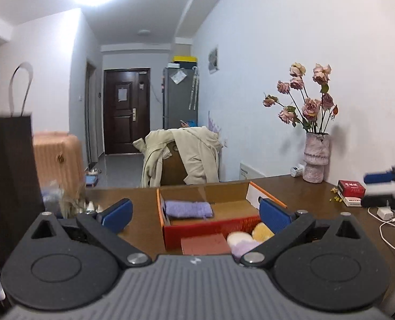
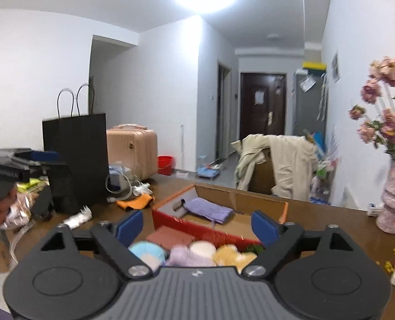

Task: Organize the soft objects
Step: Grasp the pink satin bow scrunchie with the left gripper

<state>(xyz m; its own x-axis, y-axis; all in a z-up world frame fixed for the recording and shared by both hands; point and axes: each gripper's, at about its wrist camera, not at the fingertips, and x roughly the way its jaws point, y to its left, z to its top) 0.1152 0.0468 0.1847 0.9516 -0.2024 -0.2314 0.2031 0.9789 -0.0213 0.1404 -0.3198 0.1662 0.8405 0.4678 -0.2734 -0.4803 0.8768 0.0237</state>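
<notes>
the left gripper (image 1: 194, 214) hangs above the near edge of a brown table (image 1: 304, 186), jaws spread wide with nothing between them. the right gripper (image 2: 196, 224) is beside it, jaws also apart and empty. both point forward and slightly down.

straight ahead of both sits an open red box (image 1: 210, 230) (image 2: 197, 226) with cardboard inside. a folded purple cloth (image 1: 188, 209) (image 2: 209, 209) lies flat in the box's far left part; its long axis runs left to right across the left wrist view, and slants away to the right in the right wrist view.

the soft toys wait on the near side of the box, below and just in front of the fingers: a cream puff (image 1: 239, 237) (image 2: 202, 248), a yellow plush (image 1: 261, 232) (image 2: 232, 254), a lilac plush (image 1: 244, 248) (image 2: 184, 257), and, in the right wrist view only, a blue puff (image 2: 146, 249). a pink-brown block (image 1: 205, 244) (image 2: 169, 236) lies beside them against the box.

judging by the views, the pile is centred under the right gripper and lies to the right of the left one, so the right hand looks nearer. either would need to dip down and towards the person to reach a toy, then carry it forward into the box.
</notes>
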